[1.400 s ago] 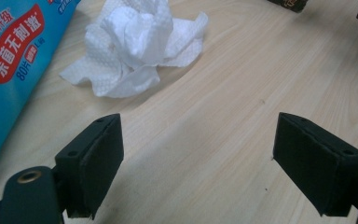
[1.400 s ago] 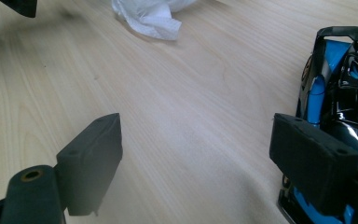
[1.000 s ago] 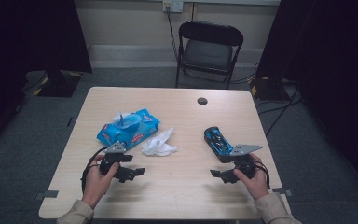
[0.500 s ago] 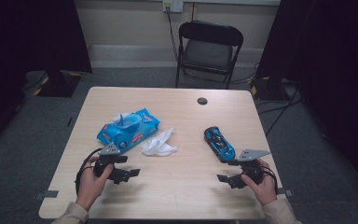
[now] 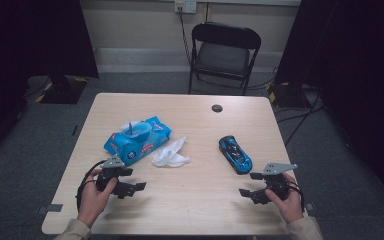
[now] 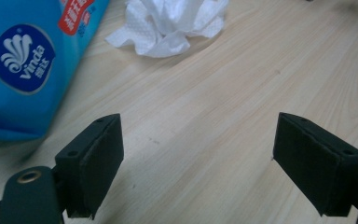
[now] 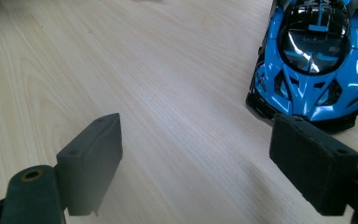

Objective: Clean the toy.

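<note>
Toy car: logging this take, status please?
Both hand-held grippers open, empty: left, right. Toy car just ahead of right. Crumpled wipe apart.

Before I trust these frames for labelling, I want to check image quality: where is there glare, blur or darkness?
High view: dim and soft, the room's sides nearly black, the table evenly lit. Left gripper view: the wipes pack is sharp, the crumpled tissue slightly overexposed. Right gripper view: bright reflections on the toy car windscreen; the near jaws look a little soft.
</note>
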Demonstrator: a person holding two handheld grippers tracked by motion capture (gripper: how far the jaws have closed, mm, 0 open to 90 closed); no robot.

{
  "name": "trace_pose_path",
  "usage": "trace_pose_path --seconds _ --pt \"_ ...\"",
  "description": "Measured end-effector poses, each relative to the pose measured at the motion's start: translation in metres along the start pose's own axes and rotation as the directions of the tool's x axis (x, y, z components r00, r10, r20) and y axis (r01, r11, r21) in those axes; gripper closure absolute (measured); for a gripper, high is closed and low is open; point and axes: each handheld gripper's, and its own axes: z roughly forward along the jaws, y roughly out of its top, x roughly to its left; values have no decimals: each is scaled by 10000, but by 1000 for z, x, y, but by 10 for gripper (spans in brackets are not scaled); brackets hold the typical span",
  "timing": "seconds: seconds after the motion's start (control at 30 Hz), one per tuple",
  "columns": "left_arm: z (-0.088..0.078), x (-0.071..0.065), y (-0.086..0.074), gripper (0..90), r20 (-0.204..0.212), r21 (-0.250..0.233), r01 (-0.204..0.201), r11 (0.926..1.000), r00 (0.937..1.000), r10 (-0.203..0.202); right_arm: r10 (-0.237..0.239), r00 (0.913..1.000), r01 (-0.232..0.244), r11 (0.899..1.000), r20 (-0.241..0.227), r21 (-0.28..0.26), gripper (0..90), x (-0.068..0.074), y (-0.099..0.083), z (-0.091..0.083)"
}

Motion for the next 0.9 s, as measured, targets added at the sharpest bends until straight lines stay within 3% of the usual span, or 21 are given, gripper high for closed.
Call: trace_pose_path --seconds 0.9 --pt "-11 13 -15 158 -419 249 257 9994 9988 -247 361 9972 -366 9993 649 72 170 -16 -27 -15"
